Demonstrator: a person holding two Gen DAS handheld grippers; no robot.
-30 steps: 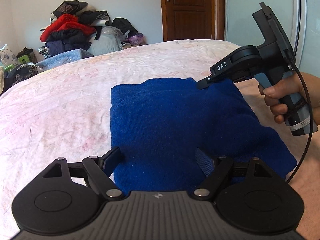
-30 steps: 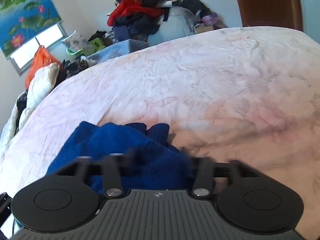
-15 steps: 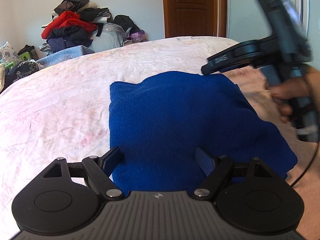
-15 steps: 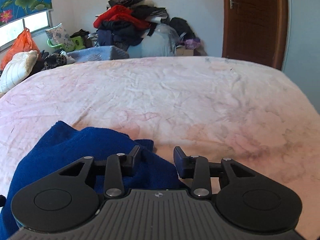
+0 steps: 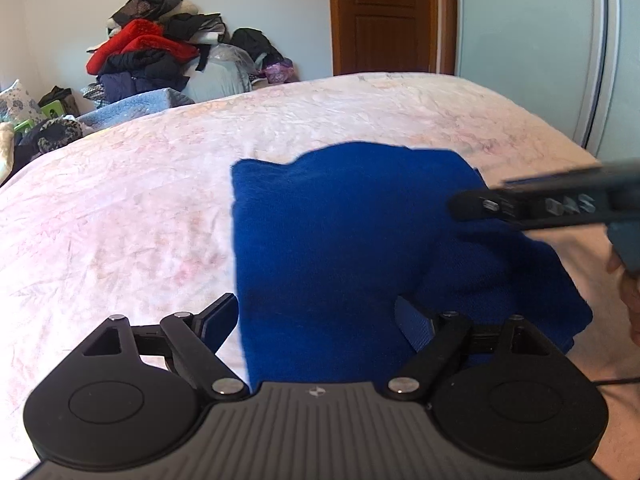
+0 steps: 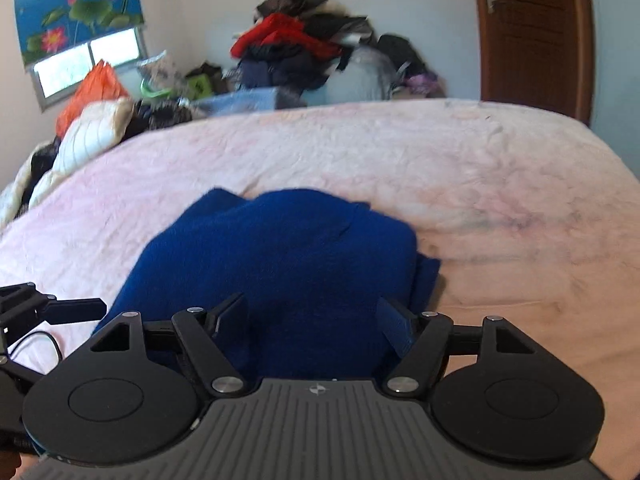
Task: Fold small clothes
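Partly, right gripper (image 5: 472, 206) blurred.

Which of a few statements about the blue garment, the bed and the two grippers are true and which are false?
1. The blue garment lies on the bed. True.
2. The right gripper is clamped on the garment. False: its jaws are opening and the pads do not press on the cloth.
3. The left gripper has its jaws open. True.
4. The clothes pile sits on the garment. False: it is beyond the bed, by the wall.
5. The door stands wide open. False: it is shut.
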